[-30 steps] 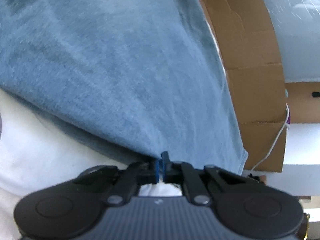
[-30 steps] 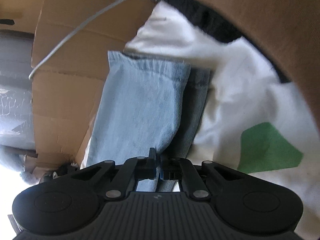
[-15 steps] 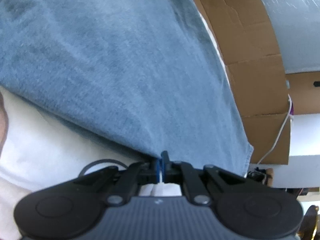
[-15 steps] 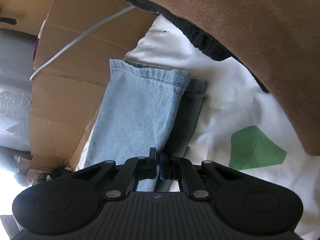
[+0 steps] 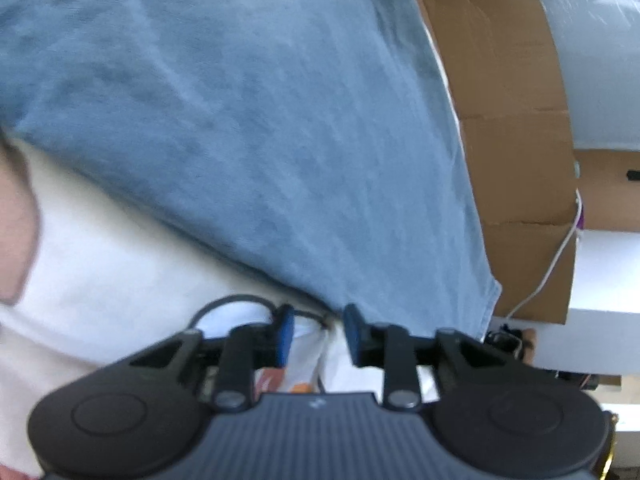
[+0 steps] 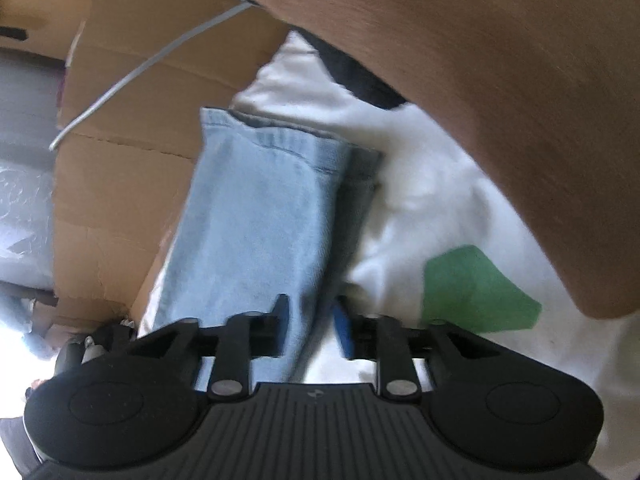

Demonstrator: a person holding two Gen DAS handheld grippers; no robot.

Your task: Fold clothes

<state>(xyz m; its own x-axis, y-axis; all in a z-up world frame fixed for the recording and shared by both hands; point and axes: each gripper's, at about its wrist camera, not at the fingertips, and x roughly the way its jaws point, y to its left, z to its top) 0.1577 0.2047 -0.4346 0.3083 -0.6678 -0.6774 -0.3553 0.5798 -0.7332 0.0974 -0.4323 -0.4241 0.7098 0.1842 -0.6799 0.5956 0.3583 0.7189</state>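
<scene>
Light blue jeans (image 5: pixel 248 120) lie spread on a white cloth (image 5: pixel 100 280) and fill most of the left wrist view. My left gripper (image 5: pixel 320 330) sits at their near edge with its jaws opening; the denim edge lies just past the tips and no pad presses on it. In the right wrist view a folded jeans leg (image 6: pixel 256 216), hem at the far end, runs toward my right gripper (image 6: pixel 313 325). Its jaws are opening too, with the leg's near end loose between the fingers (image 6: pixel 282 320).
Brown cardboard (image 5: pixel 516 128) stands along the right edge of the cloth, with a white cable (image 5: pixel 552 268) hanging over it. A person's arm (image 6: pixel 500 80) crosses above the white cloth with a green patch (image 6: pixel 472 292). Cardboard (image 6: pixel 132 152) and a cable (image 6: pixel 132 76) lie to the left.
Both grippers were shut on the denim and now stand apart, having let it go. The left view has shifted slightly across the jeans; the arm reaches further over the right view.
</scene>
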